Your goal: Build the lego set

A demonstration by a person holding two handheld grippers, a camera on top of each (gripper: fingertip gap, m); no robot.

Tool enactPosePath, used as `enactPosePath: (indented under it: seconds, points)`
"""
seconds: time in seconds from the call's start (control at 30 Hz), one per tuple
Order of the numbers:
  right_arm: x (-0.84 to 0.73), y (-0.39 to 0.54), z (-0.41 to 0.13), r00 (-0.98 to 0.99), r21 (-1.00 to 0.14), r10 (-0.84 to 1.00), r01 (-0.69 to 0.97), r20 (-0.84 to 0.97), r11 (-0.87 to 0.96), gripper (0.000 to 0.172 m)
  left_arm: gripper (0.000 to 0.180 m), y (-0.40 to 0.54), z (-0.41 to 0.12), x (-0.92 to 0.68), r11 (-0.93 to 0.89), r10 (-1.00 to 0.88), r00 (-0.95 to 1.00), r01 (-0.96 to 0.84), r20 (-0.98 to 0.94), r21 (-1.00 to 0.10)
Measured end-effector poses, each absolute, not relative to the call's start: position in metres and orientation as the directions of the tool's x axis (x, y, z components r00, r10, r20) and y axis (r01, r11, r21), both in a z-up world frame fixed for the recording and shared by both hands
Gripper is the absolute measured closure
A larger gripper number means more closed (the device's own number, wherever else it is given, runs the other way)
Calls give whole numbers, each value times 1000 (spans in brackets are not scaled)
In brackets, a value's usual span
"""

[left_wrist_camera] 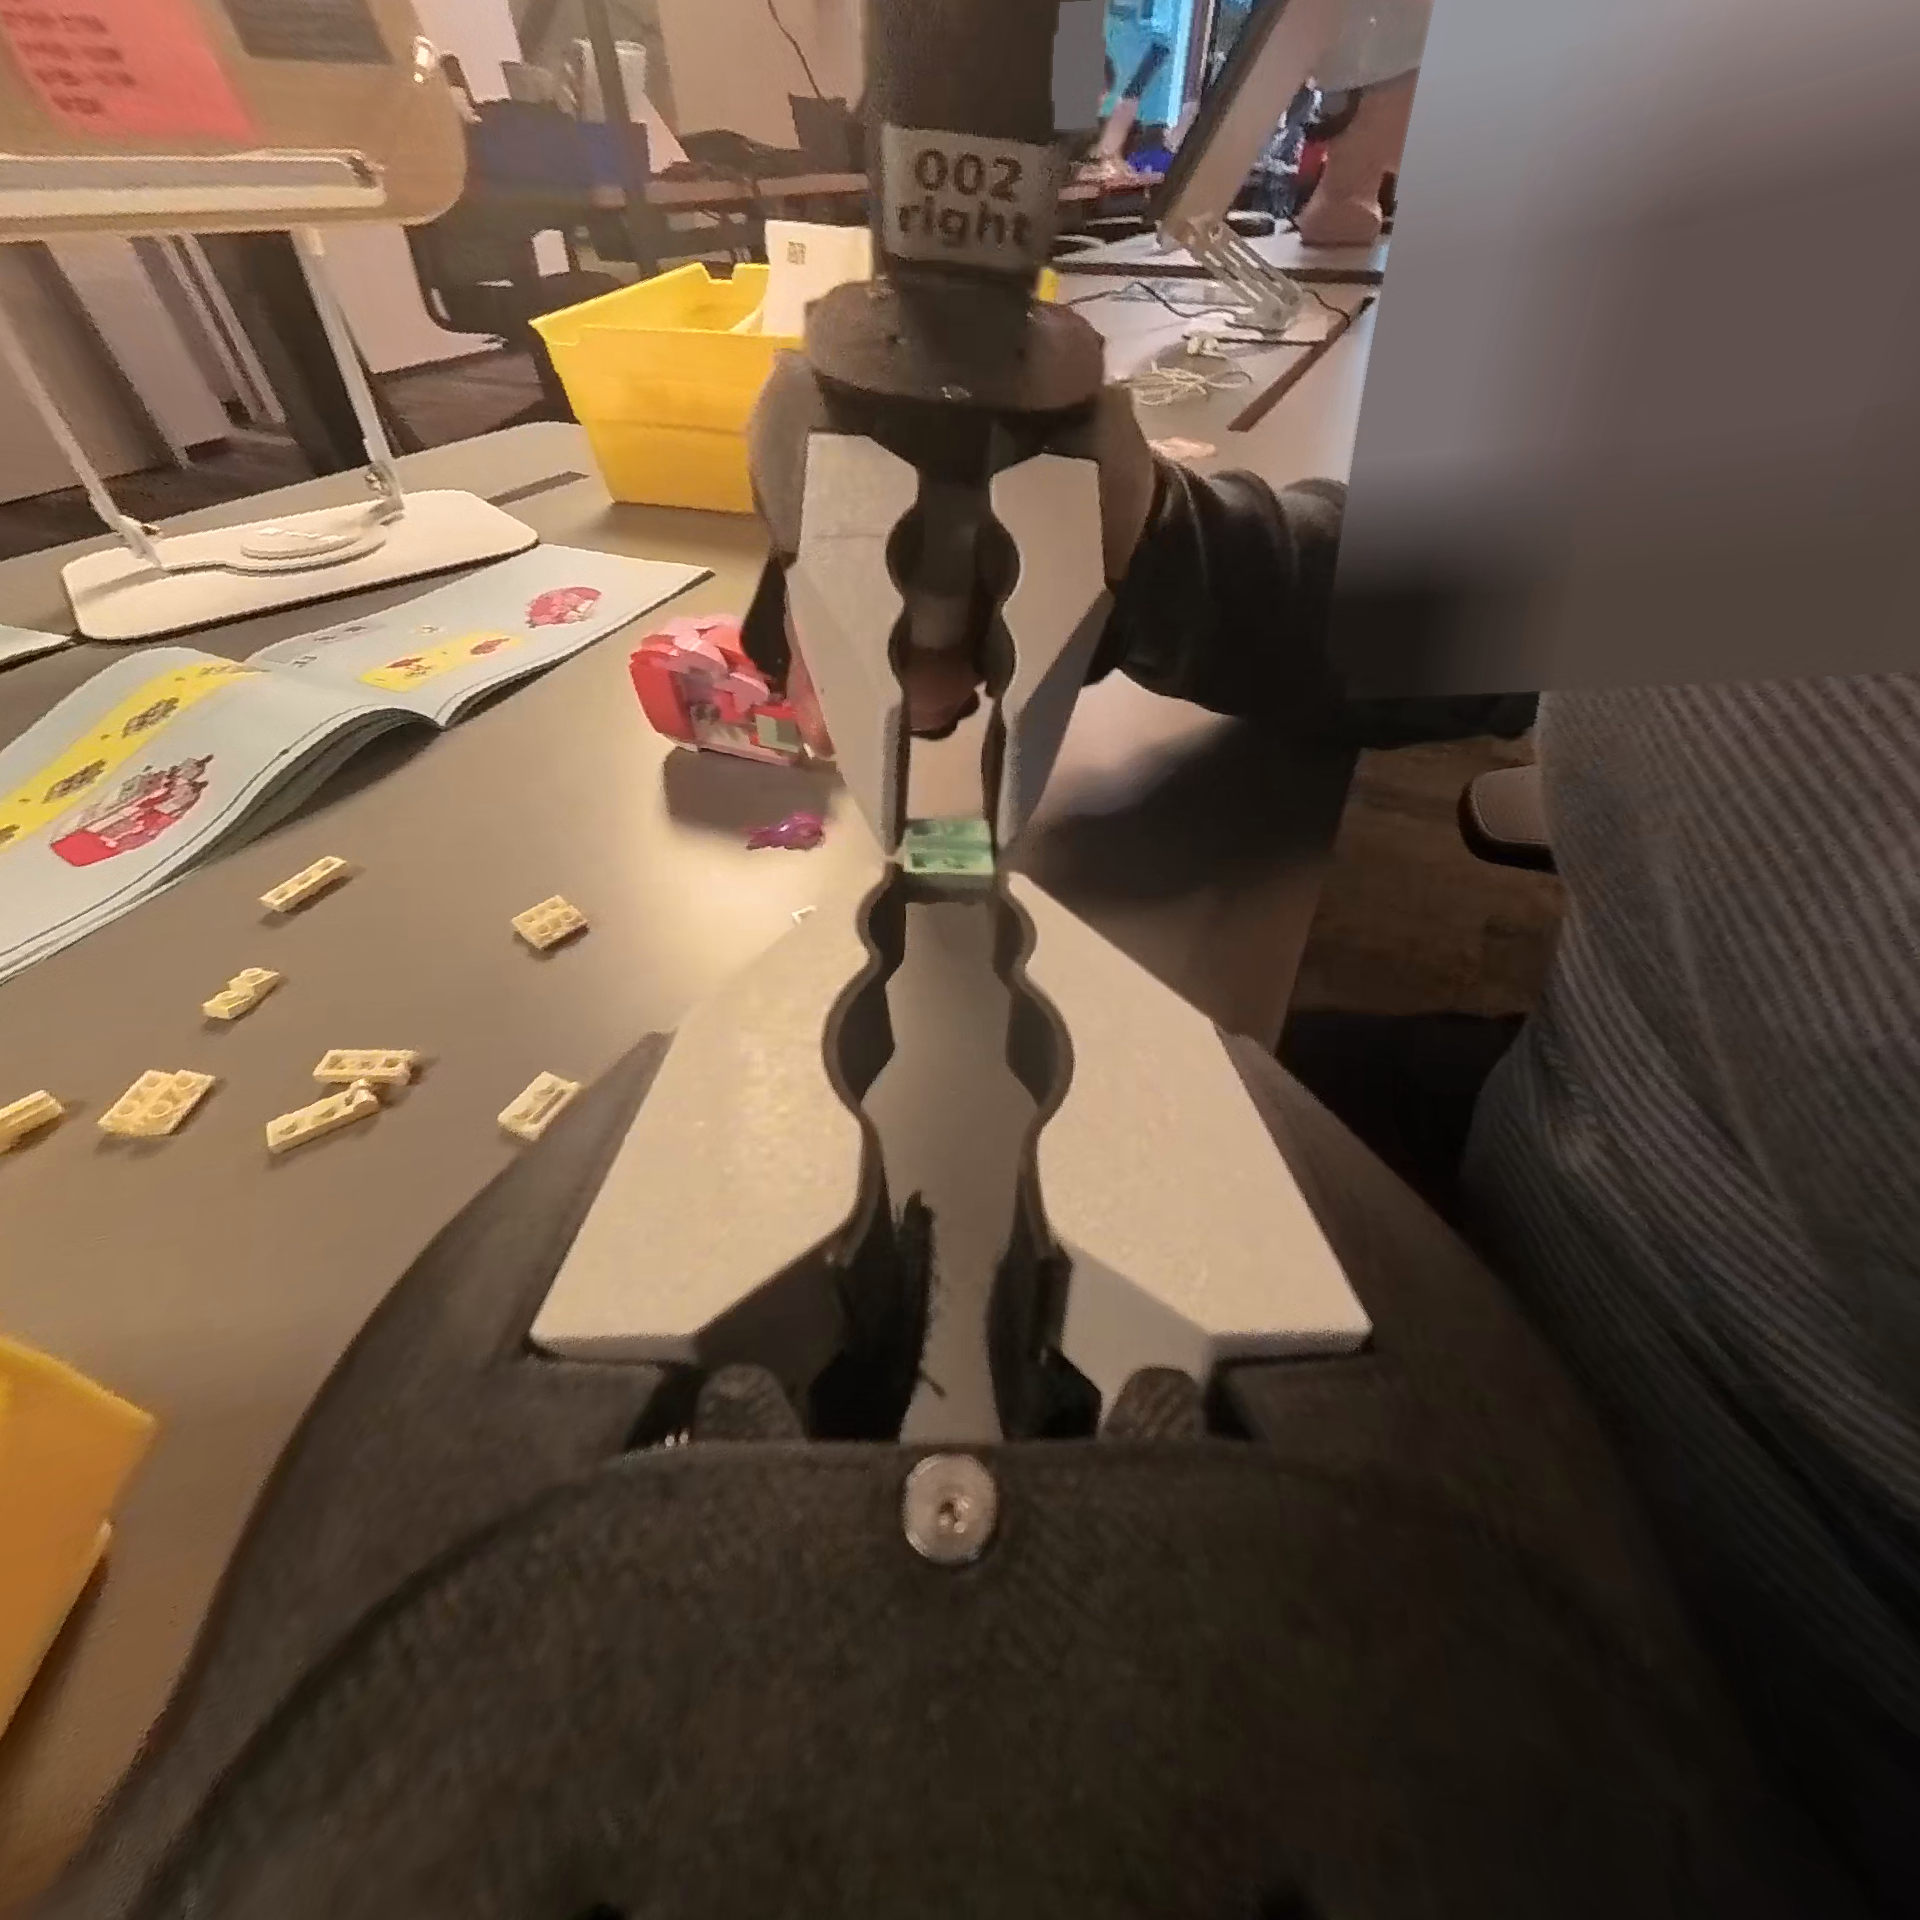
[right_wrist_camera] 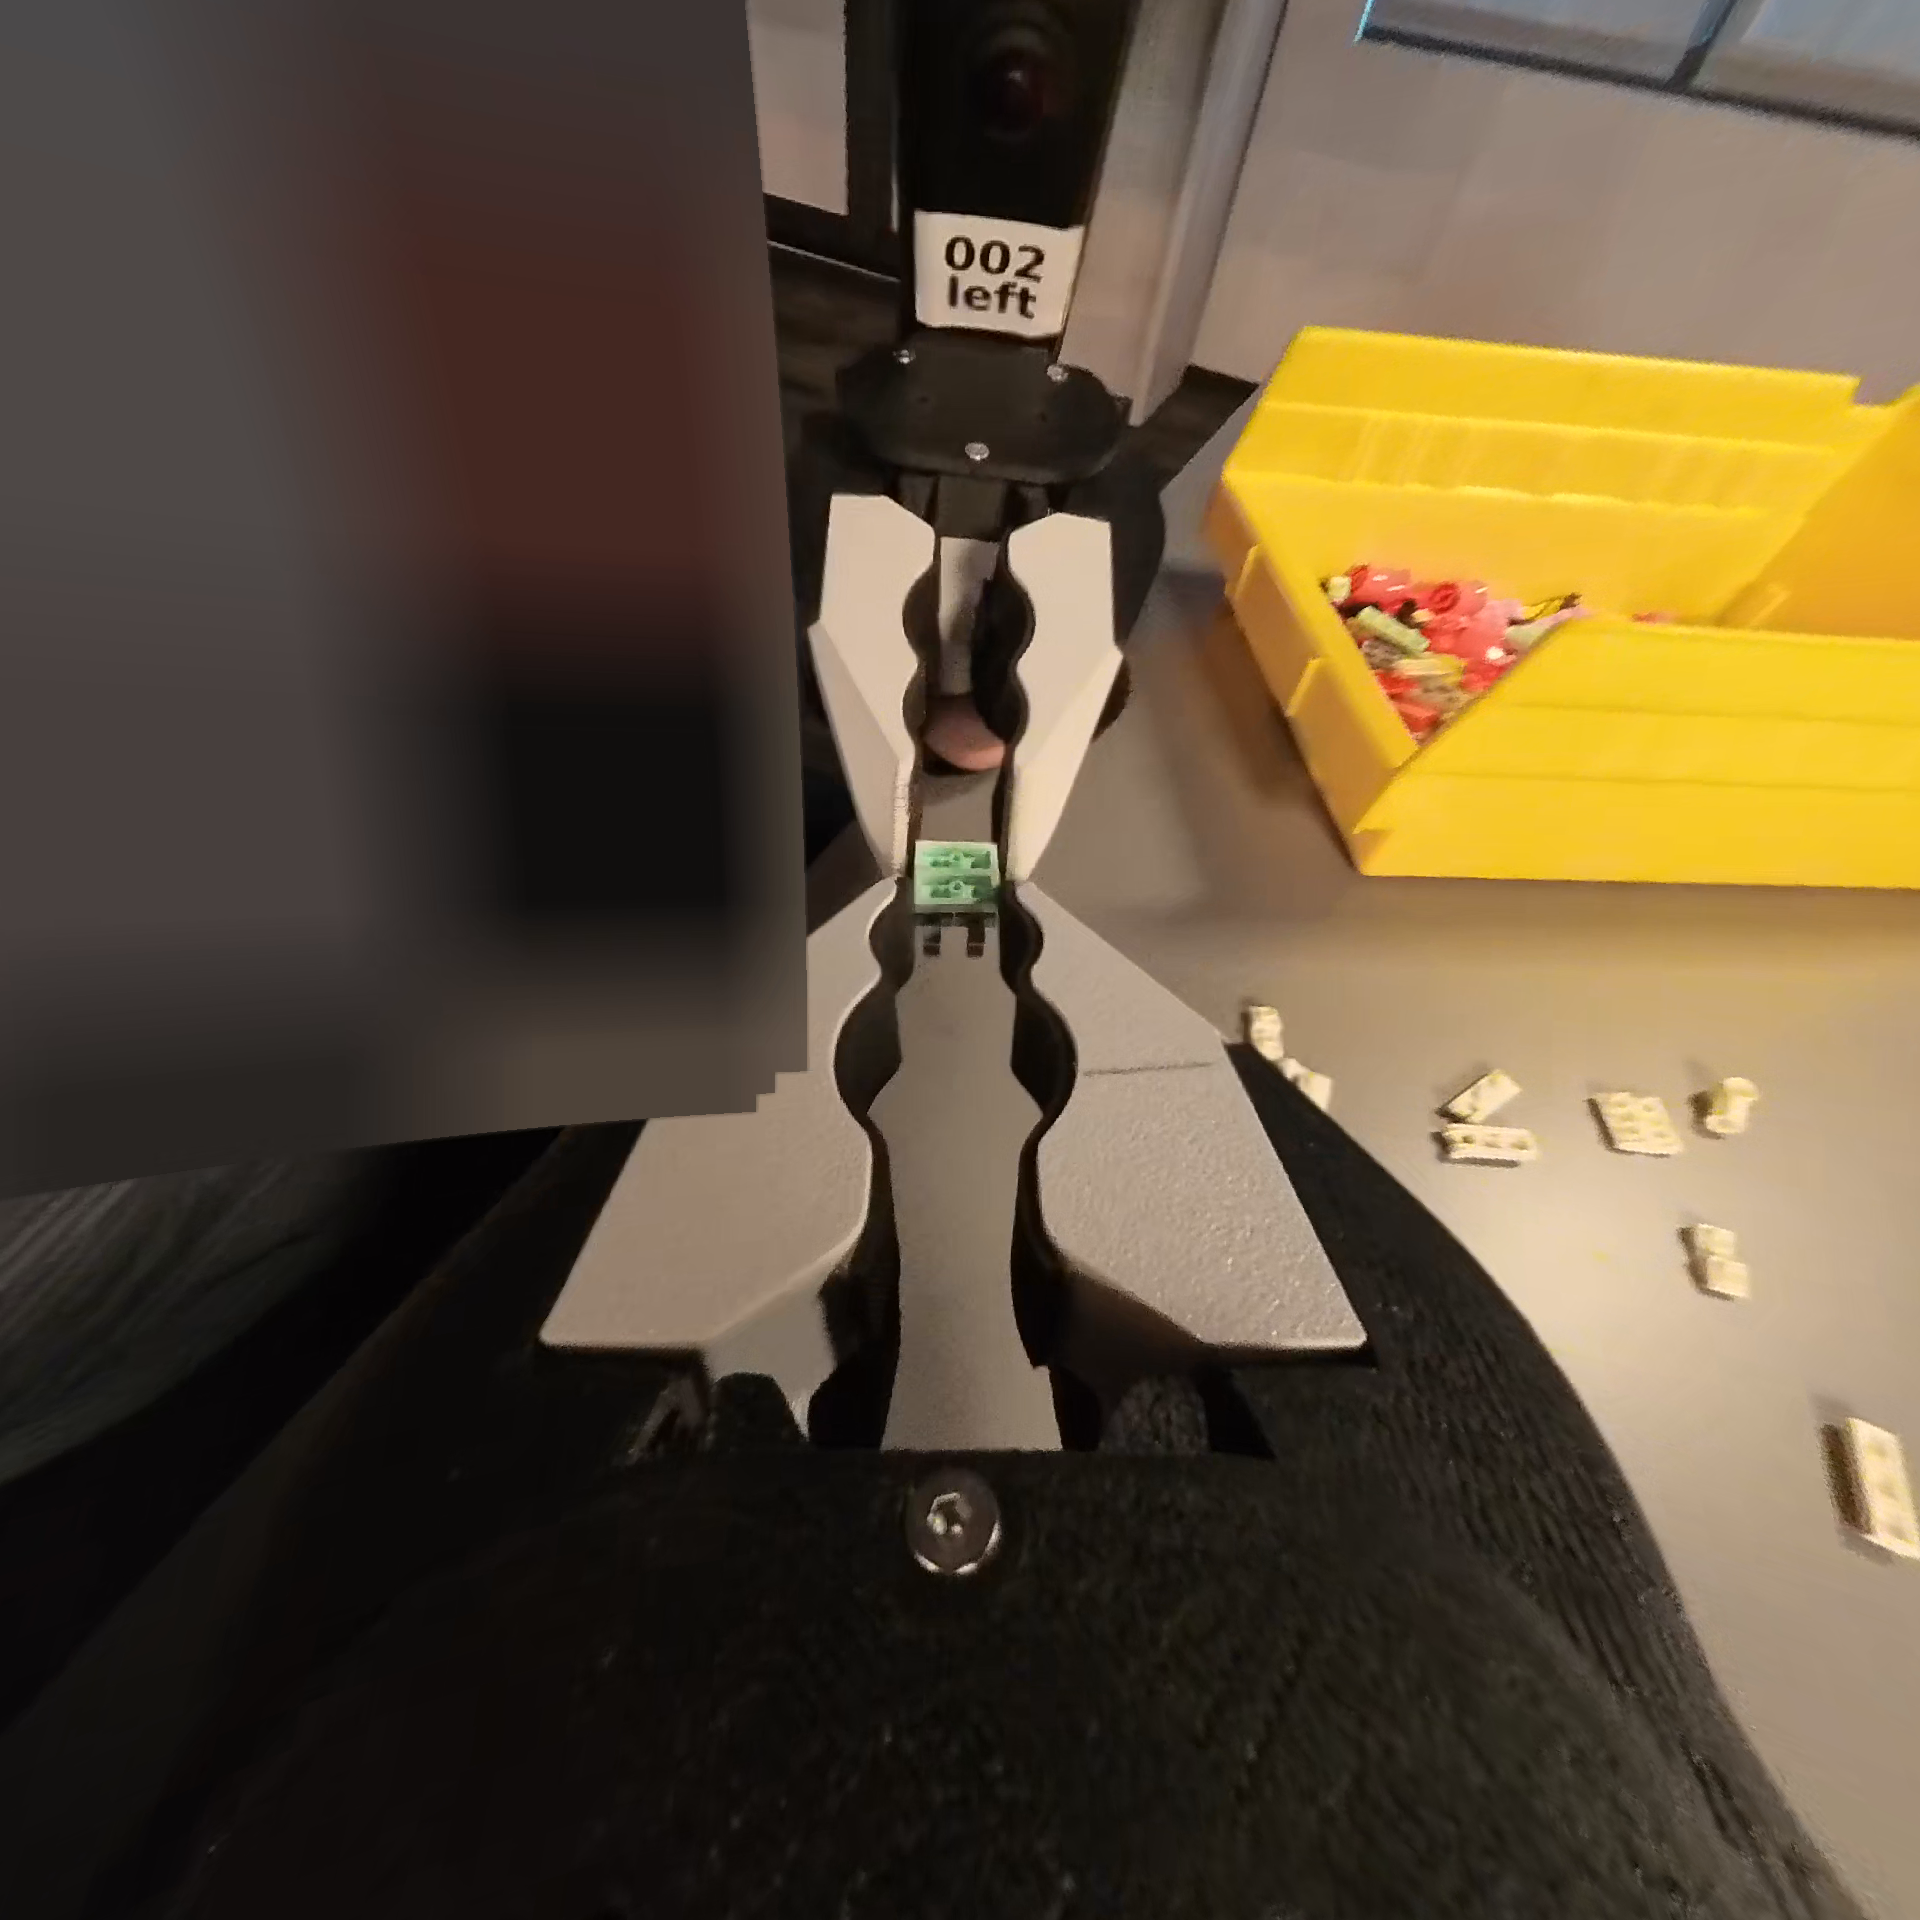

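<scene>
My two grippers meet tip to tip above the dark table (left_wrist_camera: 436, 831). In the left wrist view my left gripper (left_wrist_camera: 945, 891) is shut on a small green brick (left_wrist_camera: 945, 854), and my right gripper (left_wrist_camera: 943, 829) grips it from the far side. The right wrist view shows two green studded pieces side by side. The nearer green piece (right_wrist_camera: 956, 891) sits between my right gripper's (right_wrist_camera: 956, 900) pads. The farther green piece (right_wrist_camera: 956, 858) sits between my left gripper's (right_wrist_camera: 956, 847) pads. A small black pronged part (right_wrist_camera: 953, 940) hangs just below the nearer piece.
A pink and red brick model (left_wrist_camera: 717, 686), a purple bit (left_wrist_camera: 787, 831), an open booklet (left_wrist_camera: 208, 748) and several cream plates (left_wrist_camera: 343, 1070) lie on the table. A yellow bin (left_wrist_camera: 665, 384) stands behind. Another yellow bin (right_wrist_camera: 1621, 748) holds red and pink bricks. Both grippers' tips are close together, under 4 cm apart. The purple bit (left_wrist_camera: 787, 831) is about equally far from each gripper, around 15 cm.
</scene>
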State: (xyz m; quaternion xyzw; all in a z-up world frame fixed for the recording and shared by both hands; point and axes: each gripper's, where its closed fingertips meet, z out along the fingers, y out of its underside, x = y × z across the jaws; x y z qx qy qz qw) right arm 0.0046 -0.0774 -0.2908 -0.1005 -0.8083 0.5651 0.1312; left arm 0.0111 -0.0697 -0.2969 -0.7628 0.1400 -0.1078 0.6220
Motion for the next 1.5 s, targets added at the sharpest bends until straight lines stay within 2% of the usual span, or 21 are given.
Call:
enactPosePath:
  seconds: [0.13,0.47,1.13,1.27,1.33,1.4,1.5]
  points:
    - [7,-77,-293,-954,-940,297,55,51,337,157,165,-70,-300,15,-199,-367,930,-101,-22,-975]
    - [3,-76,-293,-938,-928,327,15,116,372,157,165,-68,-299,10,-205,-338,941,-70,3,-976]
    - [0,-76,-289,-929,-939,350,8,120,344,152,165,-68,-295,10,-182,-341,940,-51,14,-982]
    - [-5,-75,-286,-915,-940,378,-1,138,340,138,165,-68,-293,7,-177,-331,943,-31,29,-984]
    - [-13,-73,-285,-886,-932,421,-34,195,360,124,165,-67,-291,-2,-168,-283,958,5,53,-986]
    - [-24,-70,-281,-811,-896,467,-147,352,420,113,165,-65,-288,-14,-158,-220,971,64,98,-985]
    - [-33,-66,-282,-640,-742,446,-313,626,593,118,165,-65,-285,-28,-142,-160,973,147,169,-979]
